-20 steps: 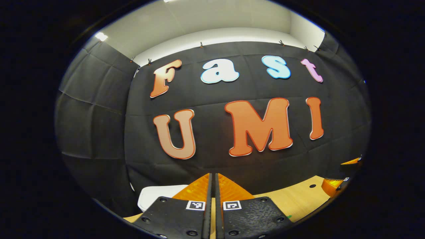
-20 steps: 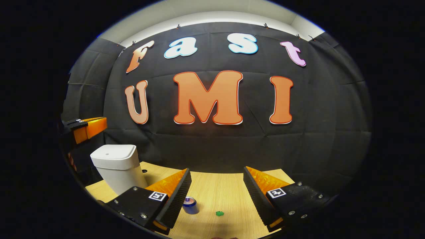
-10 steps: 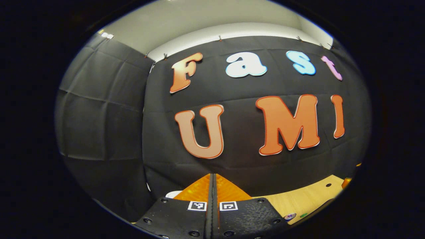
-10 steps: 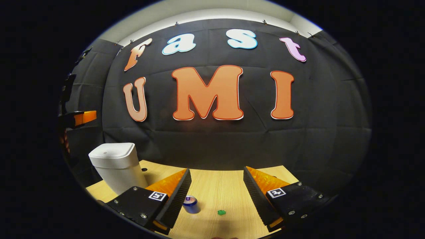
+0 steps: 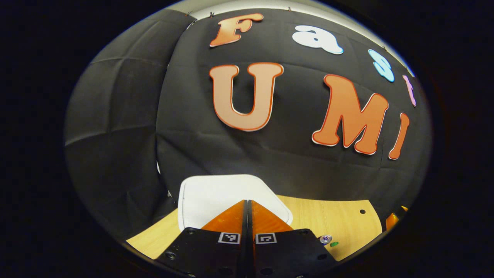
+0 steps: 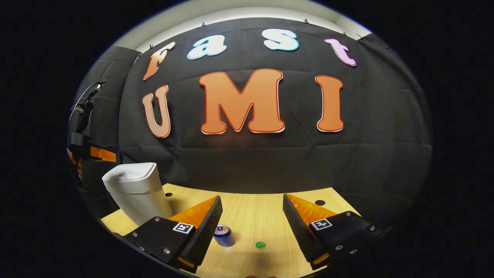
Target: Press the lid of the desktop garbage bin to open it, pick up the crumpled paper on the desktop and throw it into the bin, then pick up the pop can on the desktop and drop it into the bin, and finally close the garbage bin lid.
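1. The left gripper point(image 5: 247, 206) has its two fingers pressed flat together with nothing between them, tips hanging over the white lid point(image 5: 216, 193) of the garbage bin point(image 6: 135, 189); whether they touch it I cannot tell.
2. In the right gripper view the bin stands at the far left of the wooden table point(image 6: 251, 216), lid down, with the left gripper point(image 6: 101, 153) just above and to its left.
3. The right gripper point(image 6: 252, 216) is spread wide and empty, above the table.
4. The blue pop can point(image 6: 223, 234) stands upright on the table by its left finger.
5. A small green piece point(image 6: 260, 244) lies just beside the can.
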A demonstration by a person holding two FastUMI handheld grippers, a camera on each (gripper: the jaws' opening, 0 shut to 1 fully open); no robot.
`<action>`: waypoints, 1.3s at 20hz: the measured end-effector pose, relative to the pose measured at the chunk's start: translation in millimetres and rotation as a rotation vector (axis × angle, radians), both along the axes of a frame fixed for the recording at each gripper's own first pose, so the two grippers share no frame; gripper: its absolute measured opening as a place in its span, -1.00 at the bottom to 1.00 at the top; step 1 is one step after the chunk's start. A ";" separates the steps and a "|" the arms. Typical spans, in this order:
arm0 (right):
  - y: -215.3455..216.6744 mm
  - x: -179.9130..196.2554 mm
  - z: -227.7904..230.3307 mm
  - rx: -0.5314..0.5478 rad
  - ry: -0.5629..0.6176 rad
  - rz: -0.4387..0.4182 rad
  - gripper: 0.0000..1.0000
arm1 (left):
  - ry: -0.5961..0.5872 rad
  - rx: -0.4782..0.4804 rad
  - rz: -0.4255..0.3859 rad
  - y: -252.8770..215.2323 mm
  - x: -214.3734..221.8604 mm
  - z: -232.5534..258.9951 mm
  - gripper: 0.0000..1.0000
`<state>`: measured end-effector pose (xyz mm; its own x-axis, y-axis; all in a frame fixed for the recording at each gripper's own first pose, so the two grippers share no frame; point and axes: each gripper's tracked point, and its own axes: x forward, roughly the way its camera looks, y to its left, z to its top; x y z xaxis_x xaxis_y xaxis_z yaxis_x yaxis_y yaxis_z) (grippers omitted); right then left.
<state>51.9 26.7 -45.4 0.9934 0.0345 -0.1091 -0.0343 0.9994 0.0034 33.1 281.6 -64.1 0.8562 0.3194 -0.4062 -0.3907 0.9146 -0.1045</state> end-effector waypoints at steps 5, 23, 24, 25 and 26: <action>-7.0 -0.9 -6.4 0.003 0.010 -0.010 0.88 | 0.124 -0.066 -0.008 -4.1 -1.1 -38.2 -1.00; -20.3 4.4 -29.5 0.020 0.053 -0.012 0.88 | 0.047 0.095 -0.026 4.6 16.0 34.4 -1.00; -18.7 4.6 -32.1 0.017 0.058 -0.007 0.88 | 0.004 0.126 -0.012 4.2 14.7 48.8 -1.00; -18.3 3.6 -35.4 0.011 0.062 -0.003 0.88 | -0.044 0.147 -0.001 2.8 8.4 64.4 -0.99; -17.8 3.1 -38.2 0.006 0.067 0.001 0.88 | -0.088 0.158 0.004 0.4 4.6 76.9 -0.99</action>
<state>55.1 8.8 -83.6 0.9839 0.0364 -0.1752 -0.0349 0.9993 0.0113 37.7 282.0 12.8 0.8846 0.3771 -0.2743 -0.3905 0.9206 0.0064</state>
